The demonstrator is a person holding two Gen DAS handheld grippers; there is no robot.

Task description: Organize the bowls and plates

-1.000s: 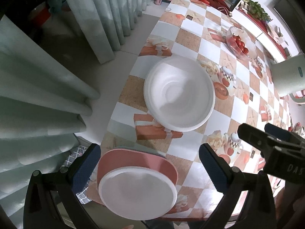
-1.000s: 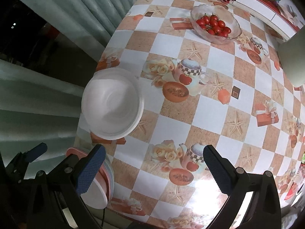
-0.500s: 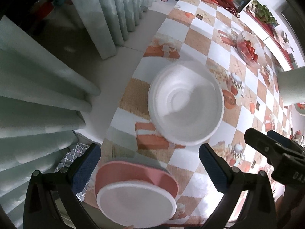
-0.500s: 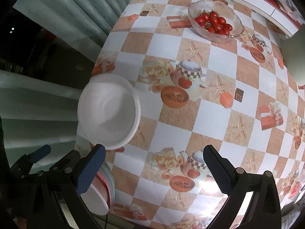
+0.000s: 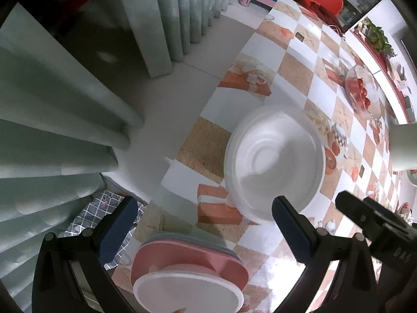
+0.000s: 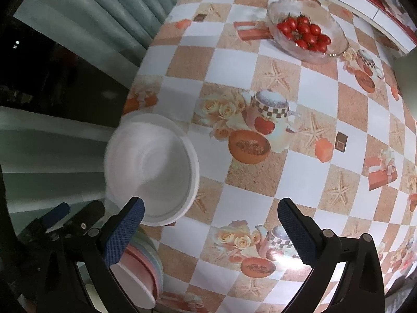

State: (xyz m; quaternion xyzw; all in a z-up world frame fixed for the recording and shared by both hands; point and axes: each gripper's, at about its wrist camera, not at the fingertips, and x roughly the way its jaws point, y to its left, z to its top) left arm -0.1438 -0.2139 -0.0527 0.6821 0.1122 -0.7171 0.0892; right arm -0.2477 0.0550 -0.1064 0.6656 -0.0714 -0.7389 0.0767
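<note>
White bowl (image 5: 275,167) upright, mouth up

- White bowl (image 6: 151,167) sits upright near the table (image 6: 260,99) edge beside the curtain (image 6: 109,13).
- Stacked plates (image 6: 142,271) lie at the corner.
- Right gripper (image 6: 209,230) fingers (image 6: 294,232) spread wide, holding nothing.
- Tomatoes (image 6: 305,34) fill a glass bowl (image 6: 336,39) toward the far edge.

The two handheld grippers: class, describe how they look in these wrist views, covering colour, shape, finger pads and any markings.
Both are matte black with angular, strut-like arms joined by round silver screws. The left gripper and the right gripper each end in two fingers faced with dark blue, finely textured pads. In the left wrist view the right gripper's body shows pale embossed lettering, too partial to read. No cables or sleeves are visible.
</note>
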